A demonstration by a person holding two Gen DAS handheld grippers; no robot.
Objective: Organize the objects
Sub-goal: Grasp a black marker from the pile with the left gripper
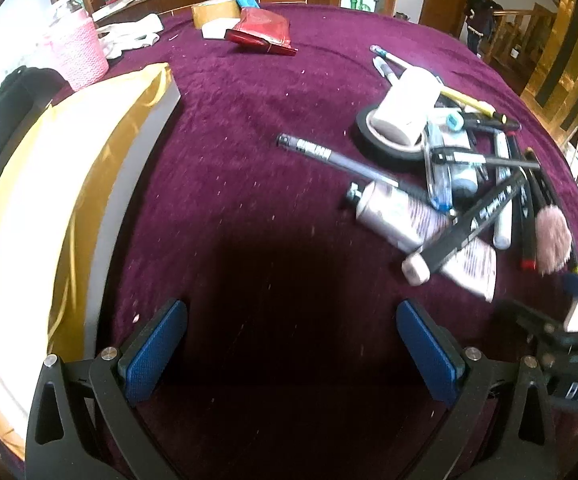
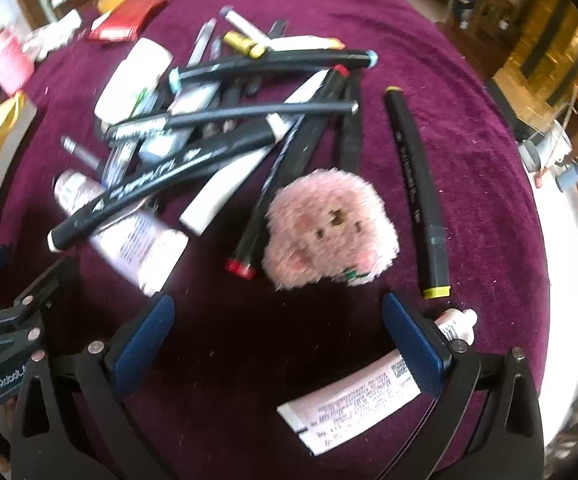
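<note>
1. We hold both the left tongs (image 1: 291,346) and the right tongs (image 2: 275,340) spread, gripping nothing.
2. Markers (image 2: 193,168) lie piled on the bench (image 2: 469,152) just behind the pink plush toy (image 2: 329,228), beyond our right tongs.

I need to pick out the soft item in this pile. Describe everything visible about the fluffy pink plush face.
The fluffy pink plush face is a rounded, fuzzy fabric piece with small dark stitched eyes and nose, rosier cheek patches and a bit of green at its lower edge. It lies face up on the purple velvet tablecloth at the near edge of the pen pile, covering the near end of a black marker and lying against the black marker with a red cap. Both open grippers are clear of it.
</note>
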